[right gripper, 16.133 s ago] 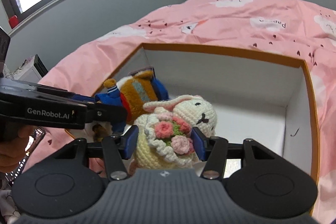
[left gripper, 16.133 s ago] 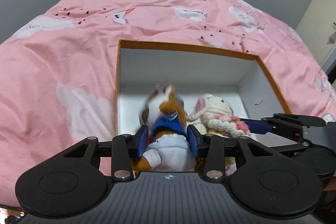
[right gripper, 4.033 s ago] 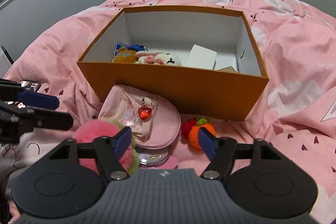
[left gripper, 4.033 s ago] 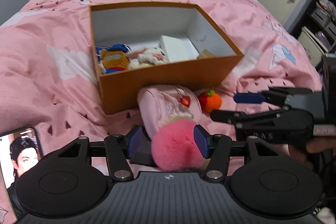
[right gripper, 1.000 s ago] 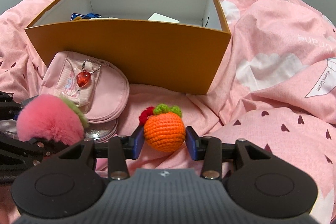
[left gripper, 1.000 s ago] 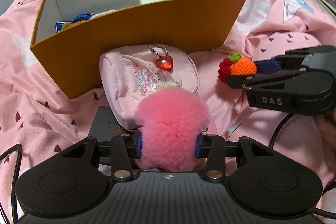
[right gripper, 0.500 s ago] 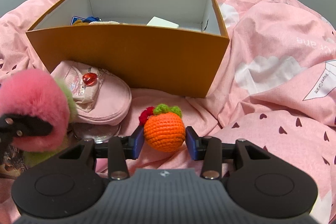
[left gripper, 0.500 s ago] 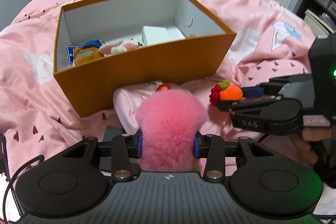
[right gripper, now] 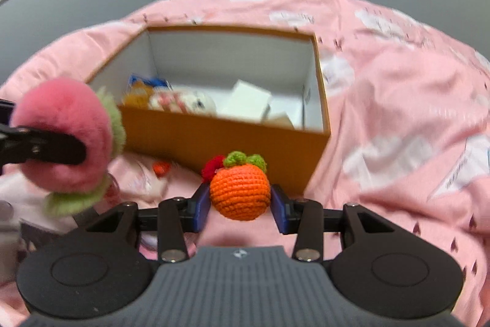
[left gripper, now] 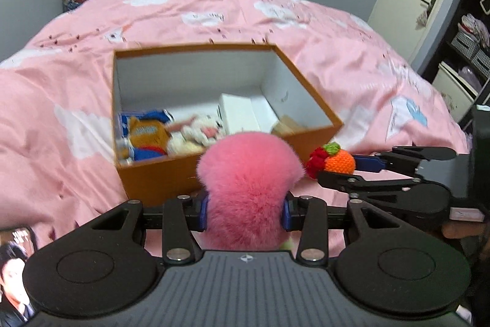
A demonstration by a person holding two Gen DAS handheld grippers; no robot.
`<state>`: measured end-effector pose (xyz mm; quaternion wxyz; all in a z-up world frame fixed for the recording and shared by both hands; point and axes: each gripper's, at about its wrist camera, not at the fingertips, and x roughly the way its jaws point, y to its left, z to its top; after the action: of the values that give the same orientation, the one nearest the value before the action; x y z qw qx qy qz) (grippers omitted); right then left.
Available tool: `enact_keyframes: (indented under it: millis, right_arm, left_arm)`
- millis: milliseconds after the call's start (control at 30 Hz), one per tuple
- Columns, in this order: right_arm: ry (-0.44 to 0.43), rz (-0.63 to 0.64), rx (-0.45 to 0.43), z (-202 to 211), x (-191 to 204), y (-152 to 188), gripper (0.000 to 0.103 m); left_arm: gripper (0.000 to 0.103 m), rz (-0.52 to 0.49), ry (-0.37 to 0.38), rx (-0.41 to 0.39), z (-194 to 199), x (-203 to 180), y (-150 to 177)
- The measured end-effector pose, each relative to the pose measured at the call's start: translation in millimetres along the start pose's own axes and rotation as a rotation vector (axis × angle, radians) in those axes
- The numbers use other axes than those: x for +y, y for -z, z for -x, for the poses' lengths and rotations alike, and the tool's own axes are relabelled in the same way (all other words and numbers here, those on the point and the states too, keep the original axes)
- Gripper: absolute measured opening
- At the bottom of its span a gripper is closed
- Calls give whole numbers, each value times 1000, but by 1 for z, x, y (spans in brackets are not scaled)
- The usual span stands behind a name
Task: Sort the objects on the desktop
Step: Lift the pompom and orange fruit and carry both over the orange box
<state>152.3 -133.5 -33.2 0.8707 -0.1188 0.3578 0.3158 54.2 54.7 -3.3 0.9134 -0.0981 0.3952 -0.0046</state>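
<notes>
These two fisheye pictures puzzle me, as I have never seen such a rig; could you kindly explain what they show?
There is no robot here: a person holds a two-finger tool in each hand, and each tool carries a camera looking along its fingers. The black shape at the bottom of each picture is the tool itself.

In the left view, the left tool is clamped on a fluffy pink pompom. In the right view, the right tool grips a crocheted orange fruit. Each tool also shows at the edge of the other view.

Ahead, on a pink bedspread, stands an open orange box that already holds plush toys and a white box.
</notes>
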Motion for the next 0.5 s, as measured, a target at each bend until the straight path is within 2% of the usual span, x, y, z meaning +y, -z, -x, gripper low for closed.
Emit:
enact_keyframes:
  millis: [267,433,500]
  right_arm:
    - [-92,32,-114,8,5,-40,45]
    - [-145,23,-133,-16,6,-70,45]
    - [-138,40,-125,-31,10,-79,45]
  left_arm:
    - [48,-13,-7,-64,2,17,-38]
    - [48,-29,-38,-71,-13,30,-62]
    - [48,-29,-43,-62,-21,38,-70]
